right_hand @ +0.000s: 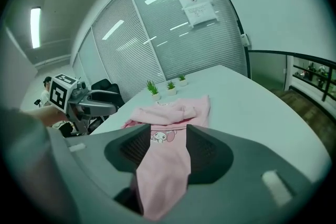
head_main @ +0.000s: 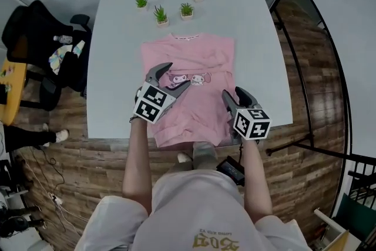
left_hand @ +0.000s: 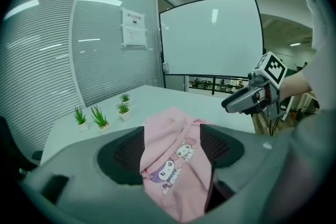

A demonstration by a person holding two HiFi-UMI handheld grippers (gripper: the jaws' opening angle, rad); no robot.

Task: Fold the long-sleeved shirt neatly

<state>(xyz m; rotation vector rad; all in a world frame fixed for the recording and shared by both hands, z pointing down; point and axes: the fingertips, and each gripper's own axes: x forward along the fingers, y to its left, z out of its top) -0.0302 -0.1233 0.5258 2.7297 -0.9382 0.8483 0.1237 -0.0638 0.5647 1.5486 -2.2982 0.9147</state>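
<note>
your pink long-sleeved cloth shirt (head_main: 194,56) is on the pale grey, round-cornered bench (head_main: 117,67). its collar end points away from you and its lower edge is at the bench's near rim. from above it reads as a rough rectangle, with folds of cloth gathered across the chest. the cartoon print (head_main: 189,78) of two figures faces up near the middle.

your left gripper (head_main: 179,74) is over the shirt's left side, just beside the print, and tilts forward and down. in the left gripper view its dark ribbed pads (left_hand: 126,152) stand wide. a thick band of pink cloth fills the whole gap from pad to pad and runs down into the throat, so this gripper is pinching the shirt. the cloth rises from the bench into its grip.

your right gripper (head_main: 233,93) is at the shirt's right edge, a little nearer to you, and also tilts down. in the right gripper view a narrower band of the same cloth is clamped between its pads. beyond it the shirt stretches to the bunched collar end.

the two grippers are well apart, one on each side of the shirt's body.

four small green potted plants (head_main: 160,14) stand past the collar, apart from the shirt. a black office chair (head_main: 35,26) is to the left of the bench, on the wood-patterned floor (head_main: 305,103).
</note>
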